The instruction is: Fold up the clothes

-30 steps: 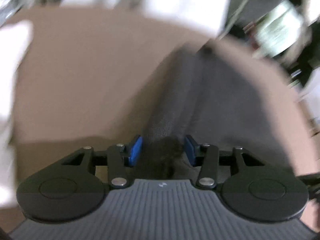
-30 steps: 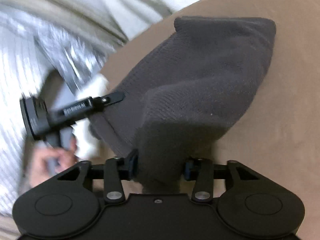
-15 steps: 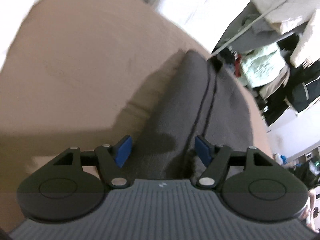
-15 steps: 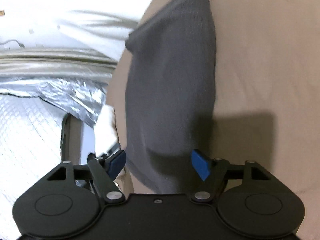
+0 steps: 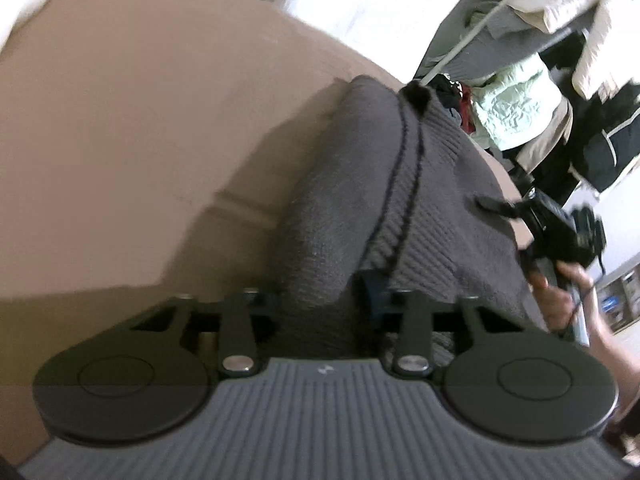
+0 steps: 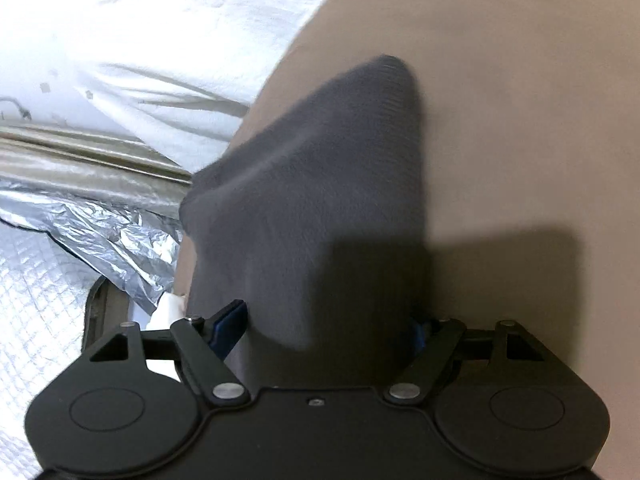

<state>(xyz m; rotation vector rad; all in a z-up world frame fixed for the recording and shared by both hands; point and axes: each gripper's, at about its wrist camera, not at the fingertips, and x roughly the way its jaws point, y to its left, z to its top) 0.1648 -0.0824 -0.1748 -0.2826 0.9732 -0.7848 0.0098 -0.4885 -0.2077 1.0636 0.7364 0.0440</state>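
A dark grey knit sweater (image 5: 400, 200) lies in a folded heap on a brown surface (image 5: 120, 140). My left gripper (image 5: 322, 304) is shut on a thick fold of it at the near end. In the right wrist view the sweater (image 6: 320, 200) stretches away from me across the brown surface (image 6: 520, 120). My right gripper (image 6: 326, 324) is open wide, with the sweater's near edge lying loose between its blue fingers (image 6: 228, 320). The right gripper (image 5: 560, 228) also shows at the sweater's far right edge, held by a hand (image 5: 560, 292).
Piled clothes and bags (image 5: 516, 112) stand beyond the surface's far right edge. White bedding (image 6: 160, 40) and crinkled silver foil sheeting (image 6: 100, 232) lie off the surface's left side. Bare brown surface spreads to the left of the sweater in the left wrist view.
Both grippers let go of the sweater half a second ago. The left has since closed on a fold again; the right has opened wider. The sweater has settled onto the surface.
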